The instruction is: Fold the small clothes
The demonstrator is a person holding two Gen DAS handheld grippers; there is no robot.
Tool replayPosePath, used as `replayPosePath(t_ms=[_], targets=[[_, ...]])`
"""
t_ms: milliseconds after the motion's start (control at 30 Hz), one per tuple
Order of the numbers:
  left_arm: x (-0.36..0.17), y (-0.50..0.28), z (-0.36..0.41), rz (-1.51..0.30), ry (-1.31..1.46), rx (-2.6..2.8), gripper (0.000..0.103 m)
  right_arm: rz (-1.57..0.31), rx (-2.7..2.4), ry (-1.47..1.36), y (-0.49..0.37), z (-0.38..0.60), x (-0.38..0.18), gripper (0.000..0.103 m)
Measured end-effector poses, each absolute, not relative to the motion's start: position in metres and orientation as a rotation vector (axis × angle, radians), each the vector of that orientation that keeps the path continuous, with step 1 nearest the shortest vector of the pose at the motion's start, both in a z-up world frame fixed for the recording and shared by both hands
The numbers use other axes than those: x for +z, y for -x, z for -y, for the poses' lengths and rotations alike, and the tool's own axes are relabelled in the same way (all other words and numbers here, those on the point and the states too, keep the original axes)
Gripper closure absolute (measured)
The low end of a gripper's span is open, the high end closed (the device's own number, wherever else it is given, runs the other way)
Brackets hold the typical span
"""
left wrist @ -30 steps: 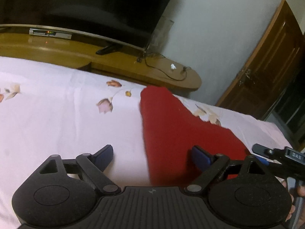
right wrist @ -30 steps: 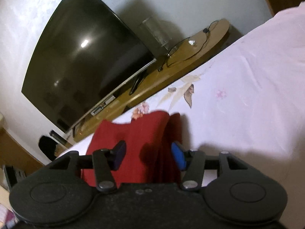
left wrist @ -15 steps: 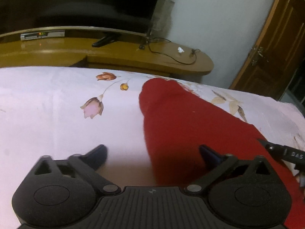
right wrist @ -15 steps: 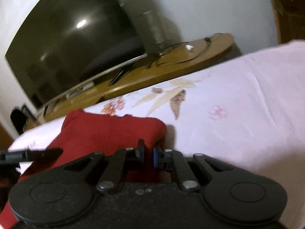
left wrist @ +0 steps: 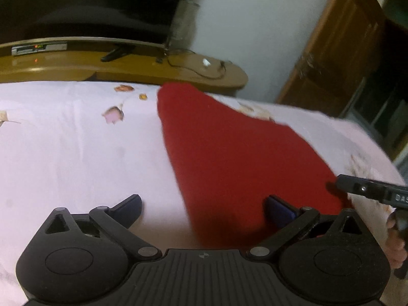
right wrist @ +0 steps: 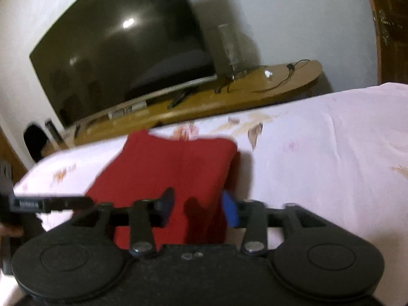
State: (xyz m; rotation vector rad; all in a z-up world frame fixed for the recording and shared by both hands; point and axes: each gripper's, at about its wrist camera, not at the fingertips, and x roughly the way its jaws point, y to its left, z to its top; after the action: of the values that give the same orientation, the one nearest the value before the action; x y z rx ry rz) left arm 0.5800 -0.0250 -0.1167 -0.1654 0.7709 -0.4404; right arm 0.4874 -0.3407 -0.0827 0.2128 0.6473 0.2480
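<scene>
A red folded garment (left wrist: 229, 153) lies on the pink flowered bed sheet (left wrist: 63, 153); it also shows in the right wrist view (right wrist: 173, 168). My left gripper (left wrist: 204, 209) is open, with its jaws wide, low over the garment's near left edge. My right gripper (right wrist: 197, 206) is open, with its jaws apart over the garment's near right edge. The cloth lies between the blue pads, not pinched. The near end of the garment is hidden behind both gripper bodies.
A wooden TV stand (left wrist: 127, 68) with a large dark television (right wrist: 122, 48), a set-top box and cables runs beyond the bed's far edge. A wooden door (left wrist: 339, 51) is at the right. The right gripper's finger (left wrist: 372, 191) pokes into the left wrist view.
The right gripper was shut on the garment's edge half a second ago and has opened, letting go of the cloth. The left gripper stayed open and shifted slightly.
</scene>
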Motion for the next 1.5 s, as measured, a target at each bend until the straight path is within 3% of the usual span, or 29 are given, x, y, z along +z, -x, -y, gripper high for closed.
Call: replayPosePath(t_ms=[167,300,400,467,533,633,767,833,1000,1067,1133,1200,1267,1333,1500], targets=[[-0.11,-0.543,0.004,-0.763,0.209,-0.442,0.0,-0.681,0.213,-0.313,-0.45,0.353,-0.081,0.053],[-0.122,-0.528,-0.006,-0.795,0.295,-0.467,0.001,-0.716,0.246,-0.49,-0.422,0.366,-0.088,0.061],[-0.131,-0.53,-0.004,-0.813,0.308,-0.453,0.001,-0.745,0.281,-0.575,-0.426,0.363,-0.099,0.073],[-0.133,-0.528,-0.002,-0.807,0.257,-0.446,0.002,-0.747,0.297,-0.593,-0.434,0.358,-0.106,0.092],[-0.134,-0.522,-0.001,-0.802,0.18,-0.451,0.006,-0.738,0.27,-0.549,-0.438,0.358,-0.106,0.095],[-0.136,-0.514,0.006,-0.778,0.055,-0.468,0.006,-0.769,0.227,-0.459,-0.431,0.36,-0.116,0.096],[-0.129,-0.515,-0.005,-0.768,0.095,-0.466,0.006,-0.773,0.226,-0.41,-0.433,0.356,-0.117,0.094],[-0.117,-0.515,-0.017,-0.724,0.137,-0.426,0.006,-0.77,0.224,-0.391,-0.434,0.354,-0.108,0.087],[-0.092,-0.549,-0.01,-0.668,0.207,-0.411,0.006,-0.634,0.227,-0.333,-0.442,0.355,-0.072,0.085],[-0.094,-0.564,0.007,-0.694,0.171,-0.406,0.006,-0.624,0.234,-0.316,-0.463,0.347,-0.071,0.079],[-0.104,-0.575,0.018,-0.741,0.145,-0.39,0.006,-0.617,0.223,-0.279,-0.479,0.336,-0.074,0.066],[-0.118,-0.581,0.022,-0.782,0.14,-0.375,0.006,-0.628,0.219,-0.208,-0.49,0.324,-0.083,0.069],[-0.127,-0.583,0.018,-0.806,0.197,-0.387,0.006,-0.695,0.191,-0.094,-0.497,0.313,-0.096,0.085],[-0.127,-0.581,0.021,-0.796,0.172,-0.389,0.005,-0.716,0.166,-0.052,-0.498,0.315,-0.107,0.077],[-0.127,-0.58,0.023,-0.791,0.154,-0.382,0.003,-0.726,0.166,-0.111,-0.498,0.322,-0.11,0.074]])
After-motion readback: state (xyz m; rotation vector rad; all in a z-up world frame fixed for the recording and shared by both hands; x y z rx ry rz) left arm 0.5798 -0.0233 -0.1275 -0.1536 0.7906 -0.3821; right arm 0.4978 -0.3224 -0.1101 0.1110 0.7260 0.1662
